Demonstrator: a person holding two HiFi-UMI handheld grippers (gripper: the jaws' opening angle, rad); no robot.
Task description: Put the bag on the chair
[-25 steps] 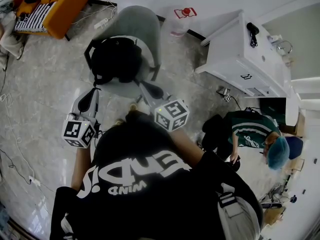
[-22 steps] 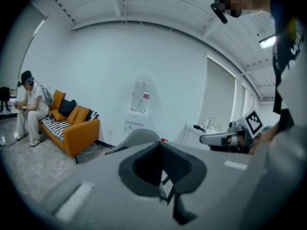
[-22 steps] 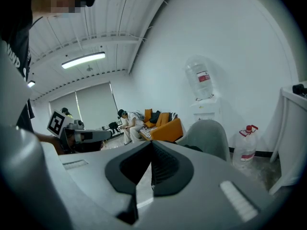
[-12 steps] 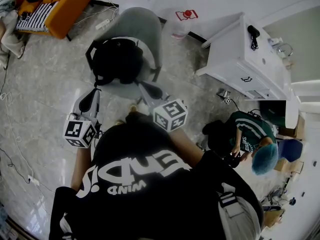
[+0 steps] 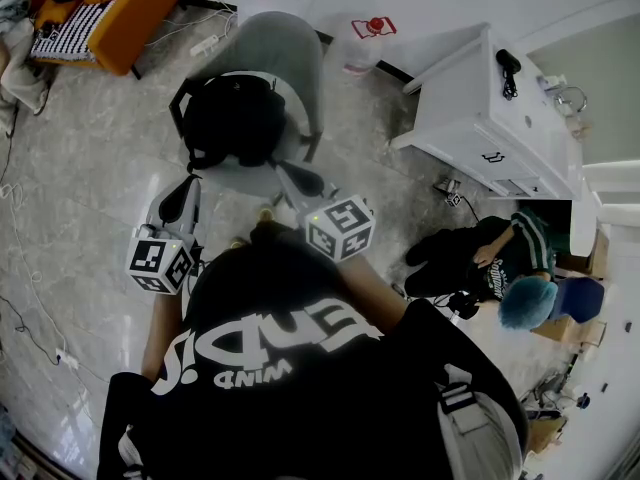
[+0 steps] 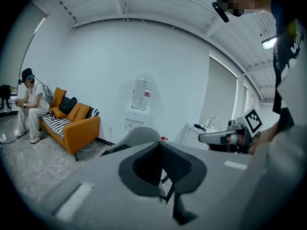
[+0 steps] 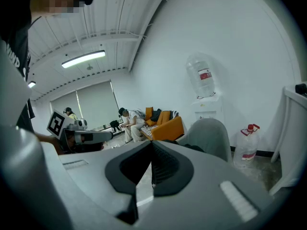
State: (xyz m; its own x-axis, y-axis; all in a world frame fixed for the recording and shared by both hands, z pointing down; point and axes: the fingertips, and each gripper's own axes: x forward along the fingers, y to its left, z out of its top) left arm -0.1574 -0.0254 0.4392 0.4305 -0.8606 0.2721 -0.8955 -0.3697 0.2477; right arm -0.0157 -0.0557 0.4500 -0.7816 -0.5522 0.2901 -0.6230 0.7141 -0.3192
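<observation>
Bag [image 5: 232, 118] as before; bystander [image 5: 508, 260] lower

- Head view: camera on your head, facing steeply down. Your shoulders fill the bottom edge; the chair [image 5: 275, 53] stands just ahead on the floor [image 5: 90, 168].
- Left gripper view: rides your left hand-held gripper [image 6: 160, 169], looks nearly level along its jaws. The right hand-held gripper [image 6: 201, 138] shows at right.
- Right gripper view: the mirrored setup, left hand-held gripper at its left.
- Overlap: all three views catch the chair. Both gripper views share the orange sofa [image 6: 79, 131] and the water bottle [image 6: 142, 92].
</observation>
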